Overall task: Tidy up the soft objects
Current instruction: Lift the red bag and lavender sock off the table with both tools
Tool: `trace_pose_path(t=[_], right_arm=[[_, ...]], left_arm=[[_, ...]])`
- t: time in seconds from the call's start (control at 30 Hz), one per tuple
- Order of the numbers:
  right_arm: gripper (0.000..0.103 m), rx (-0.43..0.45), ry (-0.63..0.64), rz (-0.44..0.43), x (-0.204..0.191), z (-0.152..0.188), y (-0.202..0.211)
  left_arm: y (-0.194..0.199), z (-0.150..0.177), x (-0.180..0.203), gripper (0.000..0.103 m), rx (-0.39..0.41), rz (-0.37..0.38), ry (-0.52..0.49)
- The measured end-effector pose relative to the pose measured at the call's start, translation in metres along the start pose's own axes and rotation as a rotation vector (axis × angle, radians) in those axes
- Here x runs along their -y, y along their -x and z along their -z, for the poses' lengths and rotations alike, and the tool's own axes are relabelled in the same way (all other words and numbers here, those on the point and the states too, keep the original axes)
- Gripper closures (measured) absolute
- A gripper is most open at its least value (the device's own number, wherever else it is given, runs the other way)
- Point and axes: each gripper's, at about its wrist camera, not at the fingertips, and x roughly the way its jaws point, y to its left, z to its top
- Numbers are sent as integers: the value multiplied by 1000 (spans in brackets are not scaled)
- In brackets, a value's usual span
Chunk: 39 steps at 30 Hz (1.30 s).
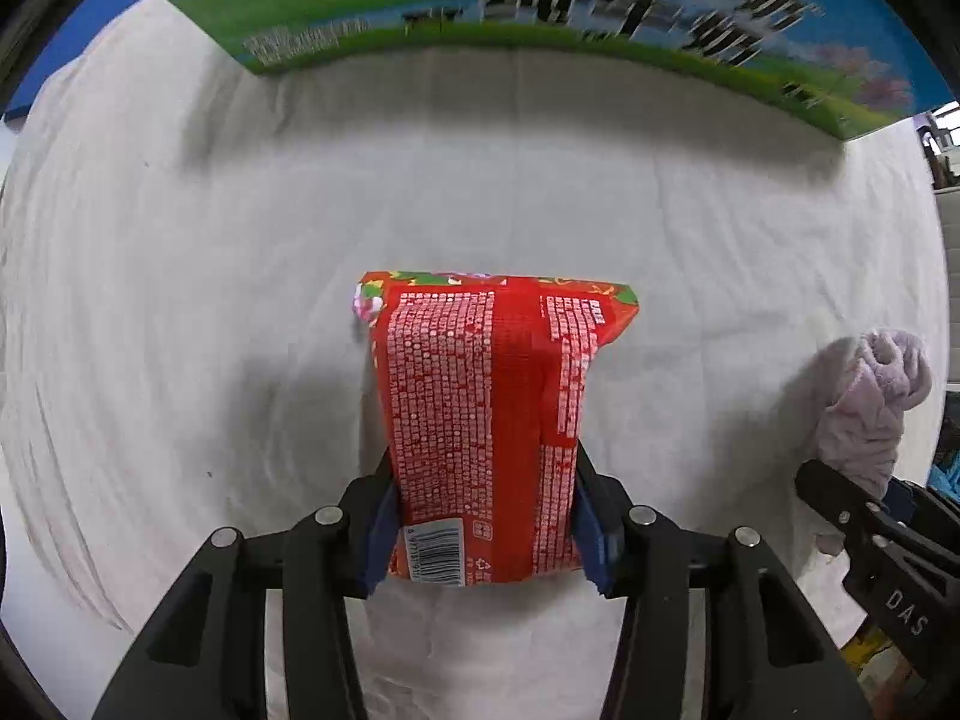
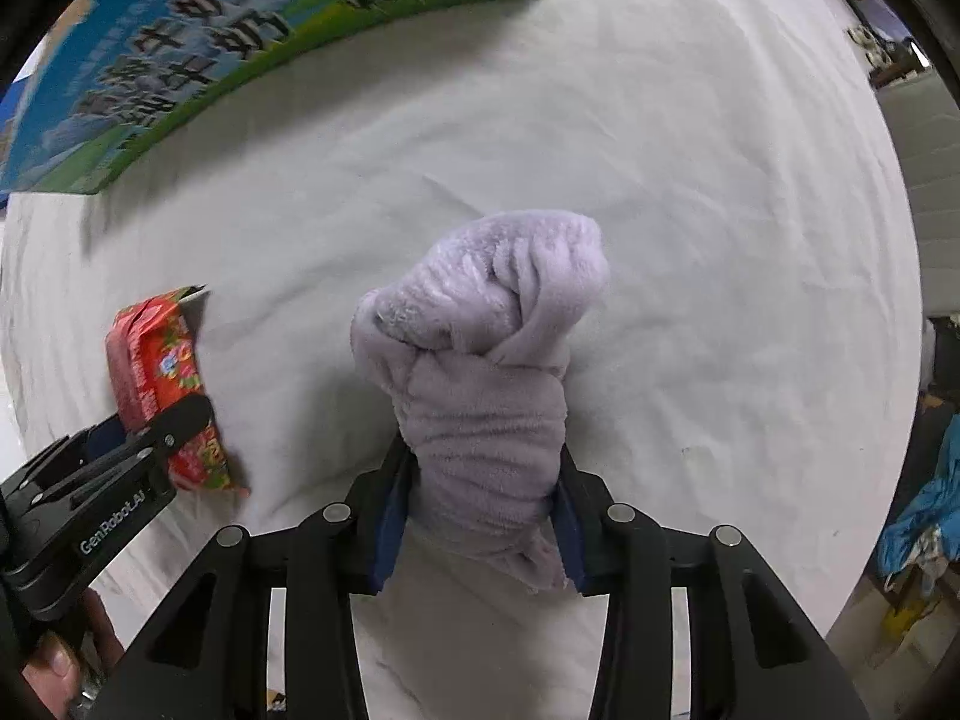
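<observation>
My left gripper (image 1: 483, 516) is shut on a red tissue pack (image 1: 486, 414) with white print and a barcode, held above the white cloth. The pack also shows in the right wrist view (image 2: 162, 384), with the left gripper (image 2: 150, 450) on it. My right gripper (image 2: 480, 516) is shut on a bunched lilac fleece towel (image 2: 486, 360) that sticks up between the fingers. The towel shows at the right edge of the left wrist view (image 1: 870, 402), with the right gripper (image 1: 864, 516) below it.
A white cloth (image 1: 180, 300) covers the table. A large blue and green printed carton (image 1: 540, 12) stands at the far edge; it also shows in the right wrist view (image 2: 210, 42). Room clutter lies past the table's right edge (image 2: 924, 516).
</observation>
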Motion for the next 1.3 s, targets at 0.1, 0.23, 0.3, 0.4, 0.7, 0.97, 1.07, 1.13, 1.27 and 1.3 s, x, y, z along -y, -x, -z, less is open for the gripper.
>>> trace_pose_path(t=[0.1, 0.23, 0.3, 0.4, 0.7, 0.97, 1.07, 1.13, 1.27, 1.3], right_arm=[[59, 25, 15, -31, -1, 6, 21], [59, 79, 31, -85, 0, 11, 57], [59, 116, 43, -114, -5, 13, 81], [59, 168, 70, -145, -5, 16, 117], [59, 242, 104, -147, -24, -8, 172], [59, 114, 31, -119, -12, -37, 97], [59, 84, 0, -93, 1, -37, 76], [59, 72, -25, -81, 11, -36, 67], [59, 42, -73, -65, 31, -33, 51], [59, 35, -80, -59, 35, -32, 48]], left_arm=[[27, 4, -3, 57, 47, 16, -4], [75, 12, -2, 57, 152, 50, -12], [98, 15, -5, 57, 199, 58, -16], [140, 20, -8, 59, 281, 79, -20], [173, -25, -32, 66, 317, 141, -39], [94, -46, -42, 61, 10, 272, -12], [62, -35, -26, 58, -113, 252, -16], [35, -26, -20, 58, -199, 322, 41], [15, -19, -5, 32, -220, 339, 69], [14, -19, 1, 25, -218, 342, 72]])
